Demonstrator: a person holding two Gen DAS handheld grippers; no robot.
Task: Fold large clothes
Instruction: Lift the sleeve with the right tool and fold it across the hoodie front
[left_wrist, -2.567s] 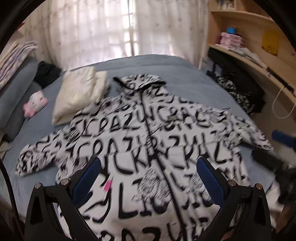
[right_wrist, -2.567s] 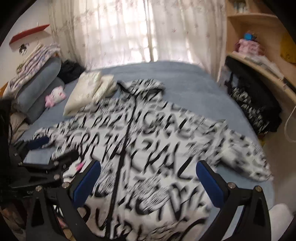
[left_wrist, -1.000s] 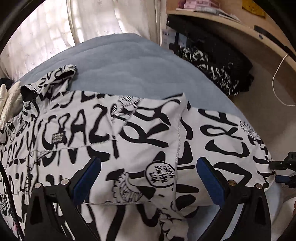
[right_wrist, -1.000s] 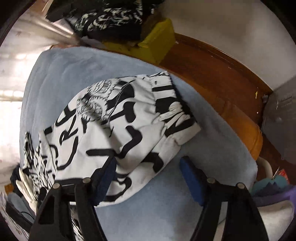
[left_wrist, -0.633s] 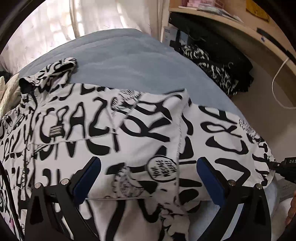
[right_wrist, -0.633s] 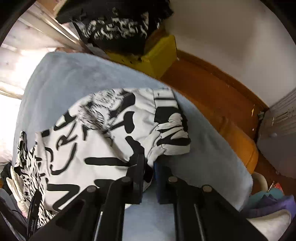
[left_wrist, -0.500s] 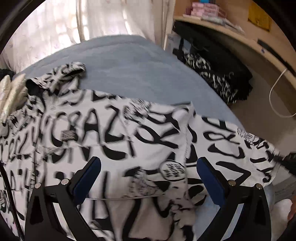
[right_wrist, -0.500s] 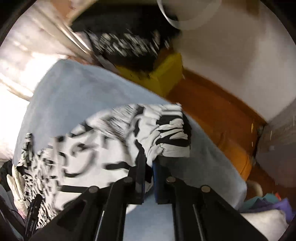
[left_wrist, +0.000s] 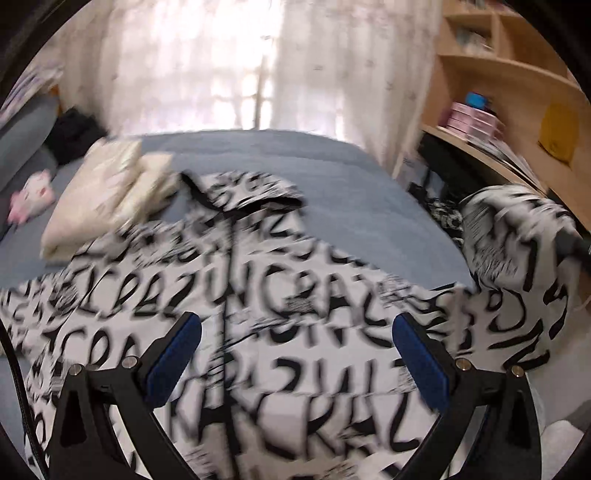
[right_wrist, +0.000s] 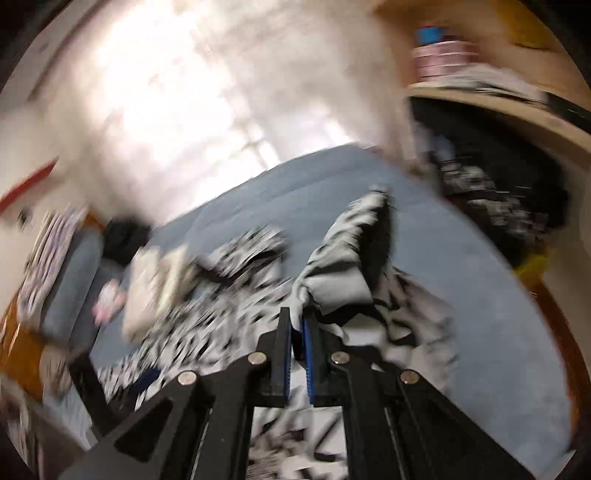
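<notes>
A white hooded jacket (left_wrist: 295, 332) with black lettering lies front up on the blue bed (left_wrist: 332, 173), zipper down its middle. My left gripper (left_wrist: 295, 350) hovers open above the jacket's chest, nothing between its blue pads. In the left wrist view the jacket's right sleeve (left_wrist: 517, 251) is lifted off the bed at the right. My right gripper (right_wrist: 298, 332) is shut on that sleeve's cuff (right_wrist: 343, 280), which bunches up above the fingertips. Both views are blurred by motion.
Cream pillows (left_wrist: 99, 199) and a pink plush toy (left_wrist: 31, 195) lie at the bed's left. Wooden shelves (left_wrist: 517, 129) with boxes and dark clothes (right_wrist: 498, 206) stand at the right. A curtained window (left_wrist: 240, 62) is behind the bed.
My right gripper shut on the sleeve cuff, then lifted it off the bed while rolling. The left gripper swung back over the jacket's middle, still open.
</notes>
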